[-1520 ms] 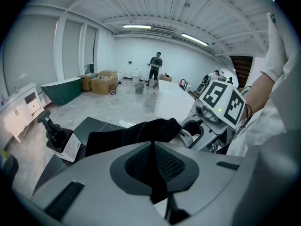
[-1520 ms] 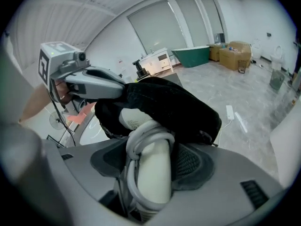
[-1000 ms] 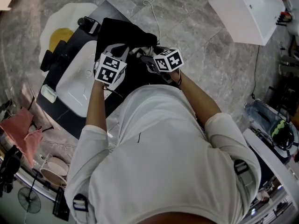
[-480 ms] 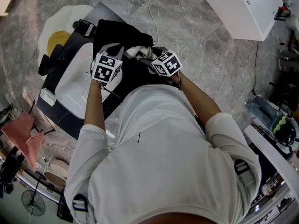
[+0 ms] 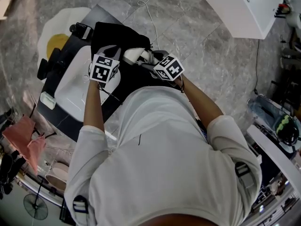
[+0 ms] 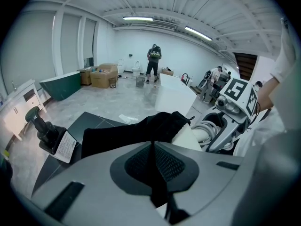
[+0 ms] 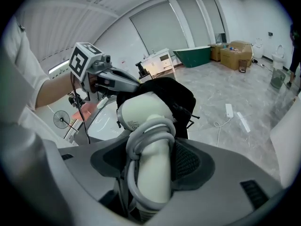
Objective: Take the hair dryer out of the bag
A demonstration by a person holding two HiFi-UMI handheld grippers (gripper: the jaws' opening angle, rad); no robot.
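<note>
A black cloth bag [image 5: 117,34] lies on a dark table [image 5: 63,119]. My left gripper [image 5: 114,51] is shut on the fabric at the bag's mouth; in the left gripper view black cloth [image 6: 131,131] runs into the closed jaws of the left gripper [image 6: 153,147]. The white hair dryer [image 5: 136,55] sticks out of the bag between the two grippers. My right gripper [image 7: 150,161] is shut on the dryer's handle, which has a grey cord wound round it. The dryer's head [image 7: 141,112] points toward the bag [image 7: 174,91].
A white tray-like shell [image 5: 77,81] lies on the table to the left of the bag, with a black labelled device [image 5: 81,29] behind it. An egg-shaped rug [image 5: 59,32], a charger cable [image 5: 150,6] and a white cabinet [image 5: 244,8] are on the floor beyond.
More of the white hair dryer shows outside the bag's mouth. The right gripper has rolled and shifted slightly with it. The left gripper keeps its hold on the bag.
</note>
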